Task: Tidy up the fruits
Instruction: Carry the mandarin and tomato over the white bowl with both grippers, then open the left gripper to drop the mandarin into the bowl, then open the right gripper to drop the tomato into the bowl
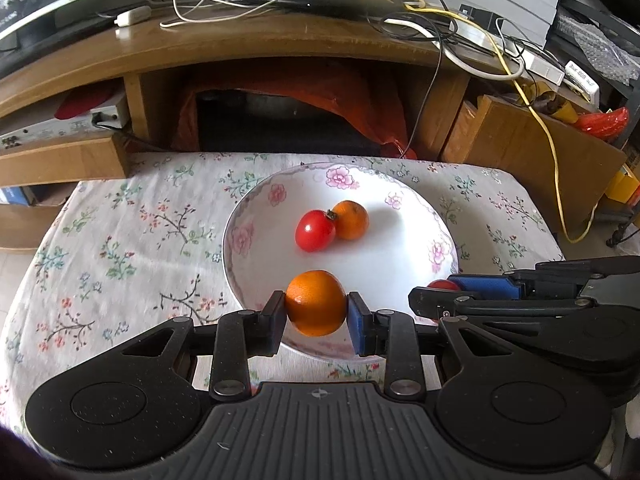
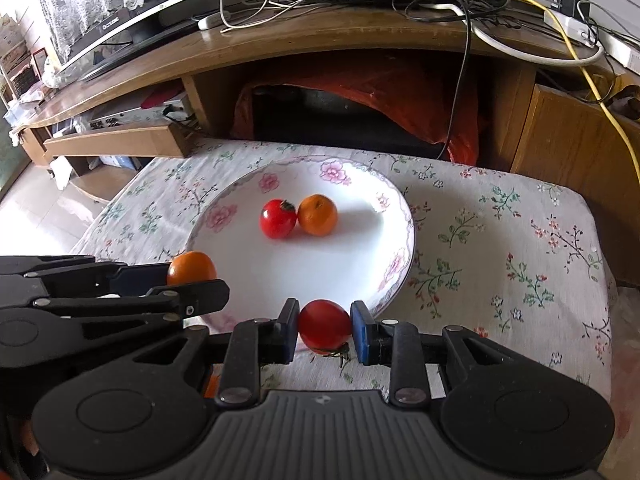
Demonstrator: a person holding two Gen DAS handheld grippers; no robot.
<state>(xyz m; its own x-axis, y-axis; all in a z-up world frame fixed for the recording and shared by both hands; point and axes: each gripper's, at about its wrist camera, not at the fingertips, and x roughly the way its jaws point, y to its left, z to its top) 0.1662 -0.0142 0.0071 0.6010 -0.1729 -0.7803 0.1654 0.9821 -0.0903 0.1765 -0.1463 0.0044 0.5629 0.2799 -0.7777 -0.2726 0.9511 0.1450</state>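
Note:
A white plate [image 1: 400, 248] [image 2: 352, 256] with pink flowers on its rim lies on the floral tablecloth. A red tomato [image 1: 315, 231] [image 2: 278, 218] and a small orange [image 1: 351, 220] [image 2: 317, 215] rest side by side near its middle. My left gripper [image 1: 316, 310] [image 2: 192, 280] is shut on a second orange [image 1: 316, 303] [image 2: 191, 267], held over the plate's near rim. My right gripper [image 2: 325, 327] [image 1: 440, 292] is shut on a second tomato [image 2: 325, 326] [image 1: 443, 284] just in front of the plate's near edge; its stem hangs downward.
The small table under the floral cloth [image 1: 120, 248] [image 2: 500, 248] stands in front of a wooden desk [image 1: 248, 40] loaded with cables [image 1: 500, 52]. An orange cover [image 1: 320, 92] drapes a dark box under the desk. Cloth lies bare left and right of the plate.

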